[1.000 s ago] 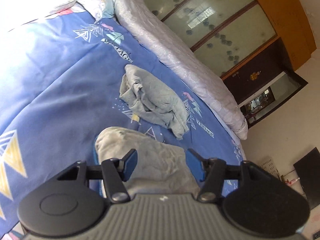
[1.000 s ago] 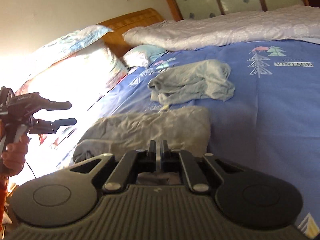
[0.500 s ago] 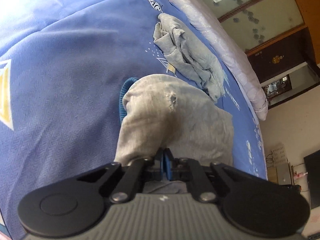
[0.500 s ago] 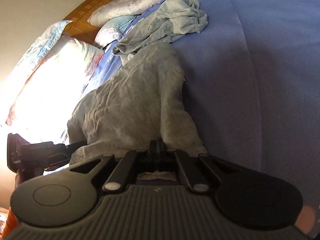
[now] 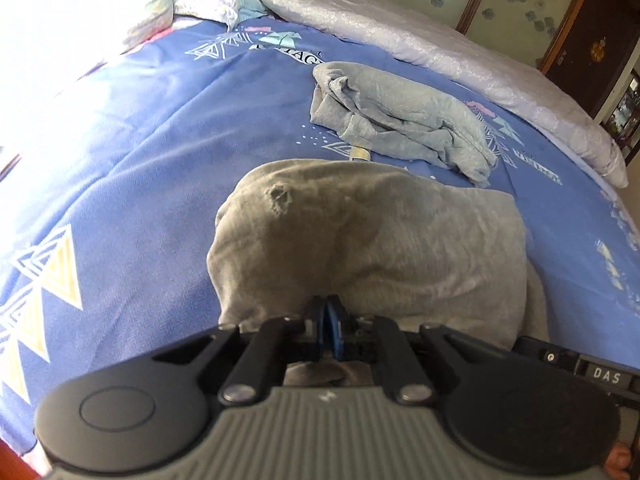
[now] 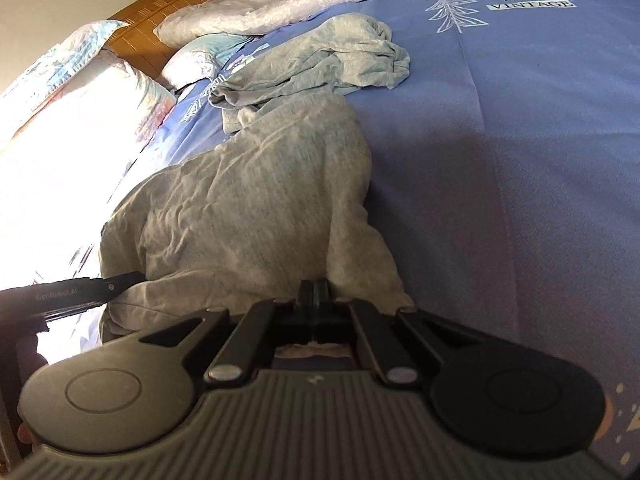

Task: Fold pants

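Soft, limp grey knit pants (image 5: 372,240) on blue patterned bedspread (image 5: 132,152), near edge; light, floppy, prob. sag w/o two-point hold, so best taken at near hem corners. Left gripper (image 5: 327,312) & right gripper (image 6: 315,292) both pinching near edge of pants. Vs 1 s ago: left jaws gone from spread to clamped; both lower, closer to cloth.

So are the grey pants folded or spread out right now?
Folded: the grey pants lie doubled in a compact block, its rounded fold edge farthest from both grippers.
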Demonstrator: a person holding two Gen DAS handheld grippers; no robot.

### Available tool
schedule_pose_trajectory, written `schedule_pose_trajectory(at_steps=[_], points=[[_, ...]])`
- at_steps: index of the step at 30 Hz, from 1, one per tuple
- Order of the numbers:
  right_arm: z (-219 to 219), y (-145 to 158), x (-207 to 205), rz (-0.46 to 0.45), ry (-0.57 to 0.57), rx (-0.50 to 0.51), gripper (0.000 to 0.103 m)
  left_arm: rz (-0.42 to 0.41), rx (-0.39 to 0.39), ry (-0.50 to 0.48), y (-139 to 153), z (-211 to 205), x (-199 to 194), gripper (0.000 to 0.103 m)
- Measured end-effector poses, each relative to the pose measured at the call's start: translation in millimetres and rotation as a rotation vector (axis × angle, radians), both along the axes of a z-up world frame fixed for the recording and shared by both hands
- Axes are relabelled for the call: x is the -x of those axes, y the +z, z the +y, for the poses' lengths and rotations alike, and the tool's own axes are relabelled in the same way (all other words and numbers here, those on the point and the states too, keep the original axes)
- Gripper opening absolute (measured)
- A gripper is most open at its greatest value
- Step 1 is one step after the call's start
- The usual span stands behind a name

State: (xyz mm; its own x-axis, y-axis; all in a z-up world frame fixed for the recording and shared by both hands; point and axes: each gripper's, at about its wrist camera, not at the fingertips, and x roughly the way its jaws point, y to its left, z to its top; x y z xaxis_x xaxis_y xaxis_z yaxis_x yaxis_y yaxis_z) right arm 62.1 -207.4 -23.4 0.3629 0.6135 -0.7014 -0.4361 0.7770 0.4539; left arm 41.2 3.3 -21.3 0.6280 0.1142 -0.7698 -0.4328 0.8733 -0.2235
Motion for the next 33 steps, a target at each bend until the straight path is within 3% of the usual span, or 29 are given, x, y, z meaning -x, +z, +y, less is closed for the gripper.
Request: schedule_pose_trajectory(at_steps=[3,10,19,33], points=[[0.5,-1.9,0.1,-0.017,0.004,0.009,0.000,0.007,-0.049,0.007,1.7,-9.5,1.1,0.005],[-2.5,-2.6,-3.1,0.050,-0.043,-0.029,0.000,-0.002,-0.056,0.019,2.2,-13.6,5.7,0.005],[3.7,-0.6,7.1,-0.035,-0.012,0.026,0.000,-0.012,-0.063,0.015,1.1,-15.2,7.6,0.005],[6.7,-1.9,13.1,-0.076,0.007,0.073,0.000,-0.048,-0.061,-0.004,-3.2,-13.8,15.8,0.005]])
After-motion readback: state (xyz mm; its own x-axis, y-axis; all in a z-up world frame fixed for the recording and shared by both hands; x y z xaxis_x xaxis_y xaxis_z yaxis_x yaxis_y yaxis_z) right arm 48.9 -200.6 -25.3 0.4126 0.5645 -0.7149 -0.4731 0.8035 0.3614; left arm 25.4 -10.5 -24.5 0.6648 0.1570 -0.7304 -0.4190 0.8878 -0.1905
